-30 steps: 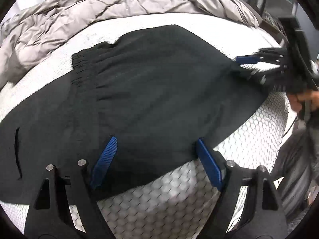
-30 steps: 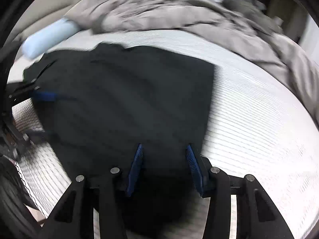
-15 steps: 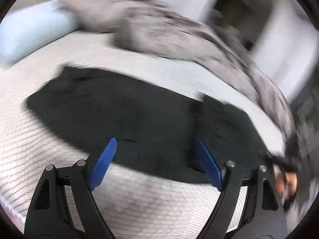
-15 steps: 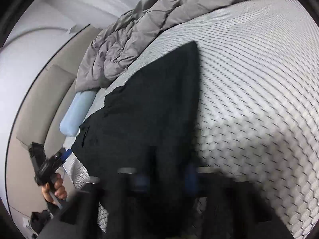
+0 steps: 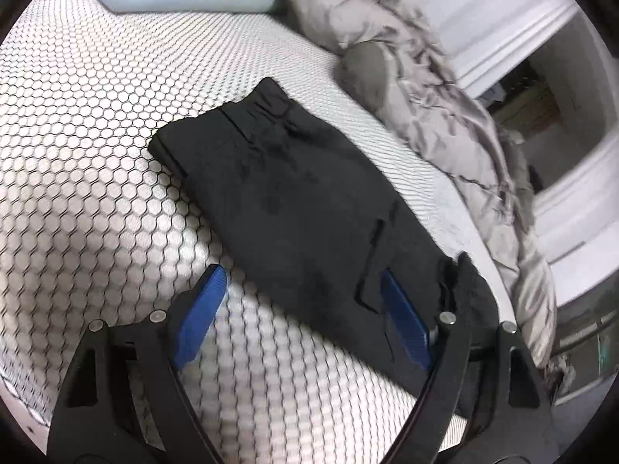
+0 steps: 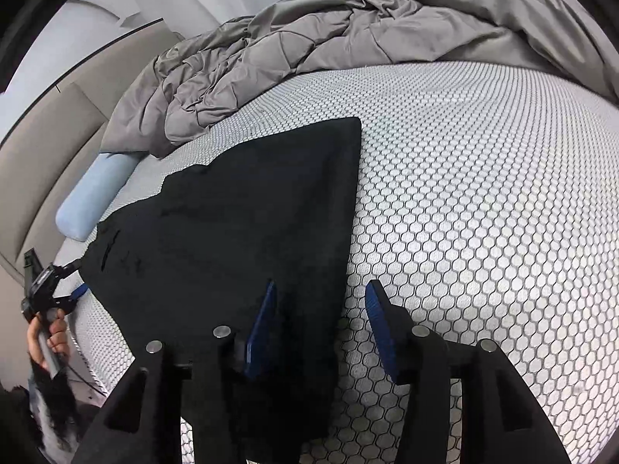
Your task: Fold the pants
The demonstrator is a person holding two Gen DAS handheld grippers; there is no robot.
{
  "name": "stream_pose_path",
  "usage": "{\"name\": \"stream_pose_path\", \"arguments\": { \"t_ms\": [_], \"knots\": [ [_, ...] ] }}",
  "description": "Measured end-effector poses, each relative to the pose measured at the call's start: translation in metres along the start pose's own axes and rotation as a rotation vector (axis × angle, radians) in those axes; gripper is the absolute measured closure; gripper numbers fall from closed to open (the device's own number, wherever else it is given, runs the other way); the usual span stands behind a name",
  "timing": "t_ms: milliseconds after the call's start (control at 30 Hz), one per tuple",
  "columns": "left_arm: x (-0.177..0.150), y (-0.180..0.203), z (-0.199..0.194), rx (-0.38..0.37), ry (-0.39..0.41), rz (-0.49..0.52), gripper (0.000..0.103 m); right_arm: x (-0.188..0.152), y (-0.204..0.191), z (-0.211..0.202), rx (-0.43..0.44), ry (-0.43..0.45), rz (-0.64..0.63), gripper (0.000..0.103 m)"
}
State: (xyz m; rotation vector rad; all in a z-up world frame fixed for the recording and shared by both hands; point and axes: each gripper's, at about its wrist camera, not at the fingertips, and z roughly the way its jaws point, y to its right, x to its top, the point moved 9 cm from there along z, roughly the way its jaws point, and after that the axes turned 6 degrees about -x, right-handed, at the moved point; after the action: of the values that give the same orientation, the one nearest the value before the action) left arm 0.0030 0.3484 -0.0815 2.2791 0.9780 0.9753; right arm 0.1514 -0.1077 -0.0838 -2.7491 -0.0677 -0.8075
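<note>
Both tongs spread, pinching nothing | left tongs, opening right tongs straddle pants' edges, likely lining up next fold

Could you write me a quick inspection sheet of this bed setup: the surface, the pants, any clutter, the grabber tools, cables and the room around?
Surface: mattress with a white cover in a honeycomb pattern.
Job's things: black pants lying flat, folded into a long strip.
Clutter: grey duvet bunched at the far side; light blue pillow near the headboard.
Grippers: right gripper opening, the pants' edge between its fingers, not pinched; left gripper open over the pants' other end, held by a hand.
Cables: a thin dark line below that hand, possibly a cable.
Surroundings: beige padded headboard, white walls.
</note>
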Motion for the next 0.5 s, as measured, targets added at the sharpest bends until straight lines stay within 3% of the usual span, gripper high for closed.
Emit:
{"name": "stream_pose_path", "arguments": {
  "t_ms": [67,133,233,400,500],
  "knots": [
    [0.011,0.003,0.013,0.051,0.016,0.014,0.048,-0.003,0.0,0.006,-0.003,-0.016,-0.002,0.054],
    [0.018,0.004,0.025,0.115,0.028,0.021,0.09,0.001,-0.007,0.017,0.0,-0.035,-0.009,0.054],
    [0.025,0.01,0.023,0.097,0.081,-0.022,0.102,-0.017,0.001,0.011,0.011,-0.038,-0.03,0.054],
    [0.029,0.096,-0.012,0.094,0.196,0.233,0.102,-0.015,-0.003,0.014,0.023,-0.036,-0.037,0.054],
    [0.007,0.177,-0.034,-0.002,0.224,0.373,0.102,-0.009,0.0,0.007,0.027,-0.014,-0.019,0.054]
  ]
}}
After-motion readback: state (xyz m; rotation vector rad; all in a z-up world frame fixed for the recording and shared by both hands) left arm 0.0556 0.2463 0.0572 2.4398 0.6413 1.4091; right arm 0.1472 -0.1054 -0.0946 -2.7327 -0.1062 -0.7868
